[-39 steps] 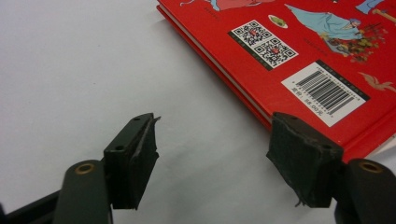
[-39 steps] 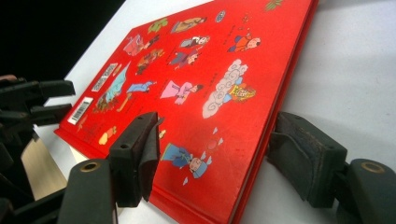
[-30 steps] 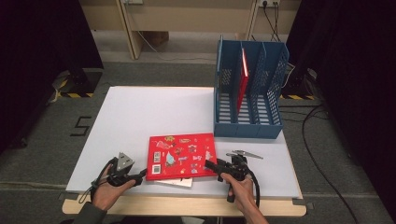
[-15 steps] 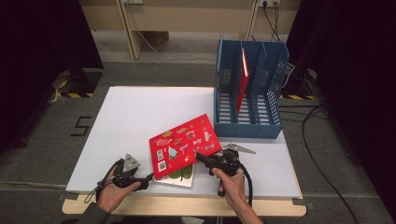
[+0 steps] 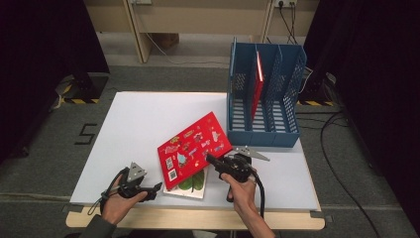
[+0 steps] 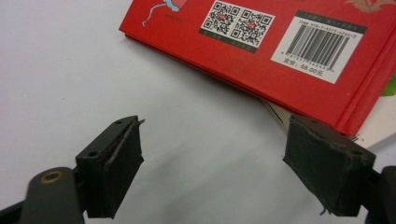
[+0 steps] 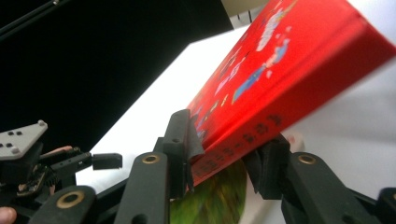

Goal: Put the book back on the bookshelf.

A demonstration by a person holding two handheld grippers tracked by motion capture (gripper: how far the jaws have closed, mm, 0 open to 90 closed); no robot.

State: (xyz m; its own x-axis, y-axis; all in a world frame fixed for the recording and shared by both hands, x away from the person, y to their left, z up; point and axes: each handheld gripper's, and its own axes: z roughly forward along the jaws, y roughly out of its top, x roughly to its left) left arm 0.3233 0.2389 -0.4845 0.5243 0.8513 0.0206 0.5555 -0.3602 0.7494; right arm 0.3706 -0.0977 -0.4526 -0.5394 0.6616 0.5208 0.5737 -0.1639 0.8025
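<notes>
A lab-like recording room: black curtains (image 5: 44, 44) surround a white table (image 5: 143, 119).

The left gripper (image 6: 212, 170) hovers over the white surface (image 6: 70, 70) with its fingers (image 6: 114, 170) spread wide, gripping nothing. Just beyond lies the red book (image 6: 280, 56) (barcode and QR codes showing), atop a white-edged book (image 6: 378, 126).

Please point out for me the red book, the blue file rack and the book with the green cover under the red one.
red book (image 5: 194, 148): high view, middle of its cover.
blue file rack (image 5: 262, 138): high view, low front wall.
green-covered book (image 5: 192, 184): high view, exposed corner below the red book.
</notes>
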